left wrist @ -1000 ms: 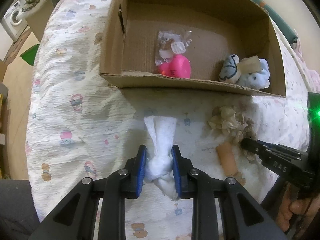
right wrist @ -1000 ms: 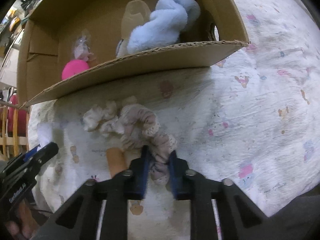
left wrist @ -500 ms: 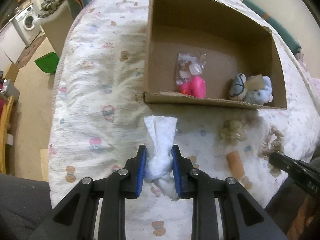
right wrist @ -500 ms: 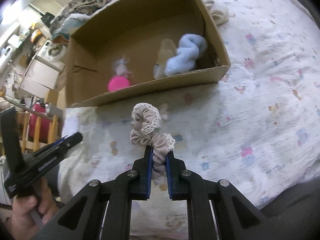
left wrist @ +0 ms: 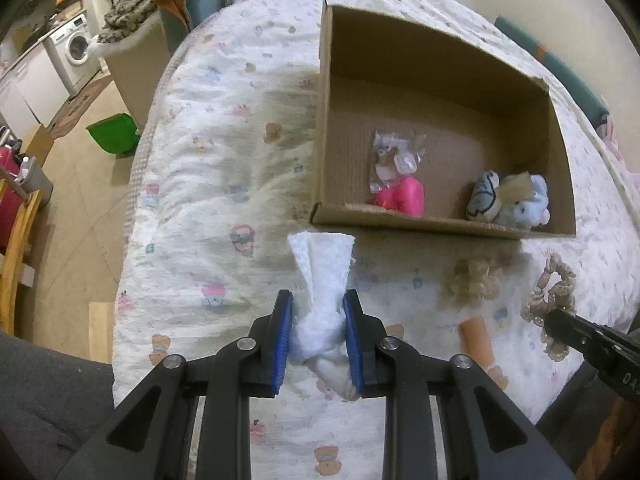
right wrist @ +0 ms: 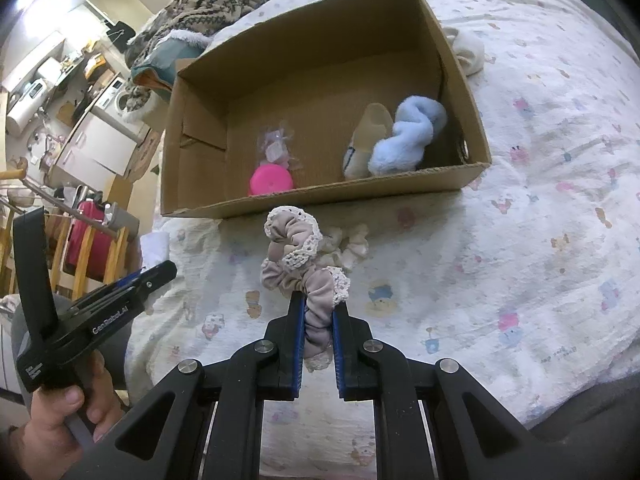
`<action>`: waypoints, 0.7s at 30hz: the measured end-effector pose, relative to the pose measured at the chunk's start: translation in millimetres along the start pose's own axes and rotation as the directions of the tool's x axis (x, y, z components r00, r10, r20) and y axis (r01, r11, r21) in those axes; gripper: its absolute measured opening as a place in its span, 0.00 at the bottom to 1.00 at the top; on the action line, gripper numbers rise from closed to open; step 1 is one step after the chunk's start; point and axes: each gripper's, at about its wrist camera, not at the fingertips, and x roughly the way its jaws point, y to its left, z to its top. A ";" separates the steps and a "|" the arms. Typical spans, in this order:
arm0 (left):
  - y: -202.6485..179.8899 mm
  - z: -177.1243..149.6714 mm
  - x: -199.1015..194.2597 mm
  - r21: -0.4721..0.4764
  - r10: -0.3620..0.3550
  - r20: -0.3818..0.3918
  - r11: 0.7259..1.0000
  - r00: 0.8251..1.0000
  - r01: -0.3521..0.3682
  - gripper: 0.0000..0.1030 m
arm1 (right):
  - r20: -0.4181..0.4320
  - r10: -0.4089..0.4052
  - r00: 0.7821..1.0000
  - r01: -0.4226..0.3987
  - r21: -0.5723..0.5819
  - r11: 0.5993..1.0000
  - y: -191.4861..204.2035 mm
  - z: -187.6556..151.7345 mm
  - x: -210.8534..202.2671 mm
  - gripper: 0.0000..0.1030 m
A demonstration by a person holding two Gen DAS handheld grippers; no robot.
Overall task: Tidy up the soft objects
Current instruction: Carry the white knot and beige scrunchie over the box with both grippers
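Note:
My left gripper (left wrist: 318,322) is shut on a knotted white cloth (left wrist: 322,280) and holds it above the patterned bed cover, short of the cardboard box (left wrist: 400,222). My right gripper (right wrist: 318,314) is shut on a beige lace-trimmed scrunchie (right wrist: 294,246), lifted in front of the box (right wrist: 320,200). The scrunchie also shows in the left wrist view (left wrist: 554,292). Inside the box lie a pink toy (left wrist: 404,198), a clear packet (left wrist: 394,156) and a light blue plush (left wrist: 520,204) next to a white-and-beige item (left wrist: 486,196).
A cream scrunchie (left wrist: 474,280) and an orange roll (left wrist: 476,336) lie on the bed (left wrist: 208,200) in front of the box. A white soft item (right wrist: 468,50) lies behind the box. The bed edge drops to the floor on the left, with a green bin (left wrist: 114,134).
Both grippers have lifted and pulled back from the bed with their cloth items. The beige scrunchie has come up off the cover, away from the cream one.

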 end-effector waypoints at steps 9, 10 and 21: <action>-5.1 -0.1 -3.1 -0.016 -0.031 0.013 0.999 0.999 0.031 0.22 | 0.102 0.070 0.992 -0.067 -0.033 0.997 11.5 8.5 -15.7 0.14; -6.5 0.3 -4.5 -0.010 -0.026 0.024 1.000 0.999 0.026 0.22 | 0.114 0.077 0.990 -0.074 -0.037 0.997 13.0 9.8 -18.0 0.14; -16.7 16.2 -34.4 0.029 -0.050 0.134 0.998 0.990 0.047 0.22 | 0.195 0.113 0.974 -0.109 -0.027 0.994 12.9 26.3 -37.3 0.14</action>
